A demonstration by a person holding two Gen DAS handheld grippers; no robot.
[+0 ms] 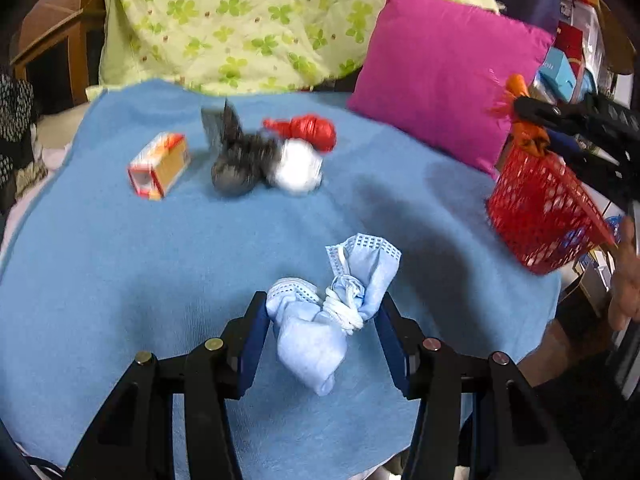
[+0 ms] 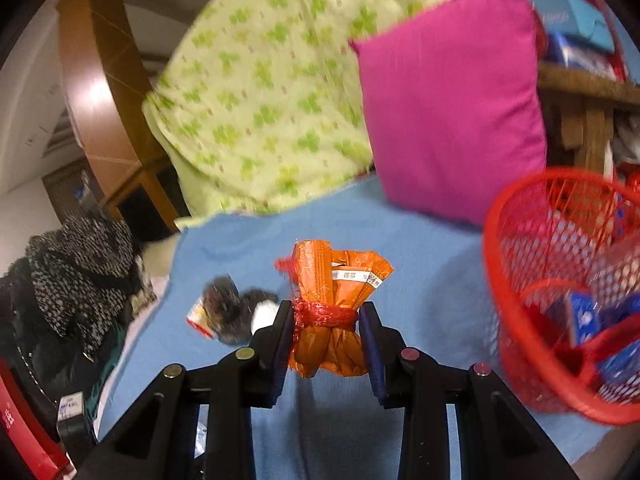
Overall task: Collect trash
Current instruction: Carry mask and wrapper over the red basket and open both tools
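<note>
1. We see a bed covered by a blue blanket (image 1: 120,260), with a green clover-print quilt (image 1: 248,20) heaped at the back and a magenta pillow (image 1: 448,76) leaning beside it.
2. At the blanket's right edge sits a red mesh basket (image 2: 520,280); from the right wrist view we see blue packets and other bits already lying inside it.
3. Our left gripper (image 1: 322,320) has its jaws clamped on a knotted light-blue face mask (image 1: 320,320), the blue pads pressing both sides of the bundle above the blanket.
4. Our right gripper (image 2: 325,320) is closed on an orange wrapper bundle (image 2: 332,300) tied round the middle with red netting; it is held up off the blanket, just left of the basket.
5. Farther back on the blanket we see more trash: a small orange-and-white box (image 1: 160,164), a blurred grey-black bundle (image 1: 240,160), a white wad (image 1: 298,168) touching it, and a red knotted bag (image 1: 308,130) just behind.
</note>
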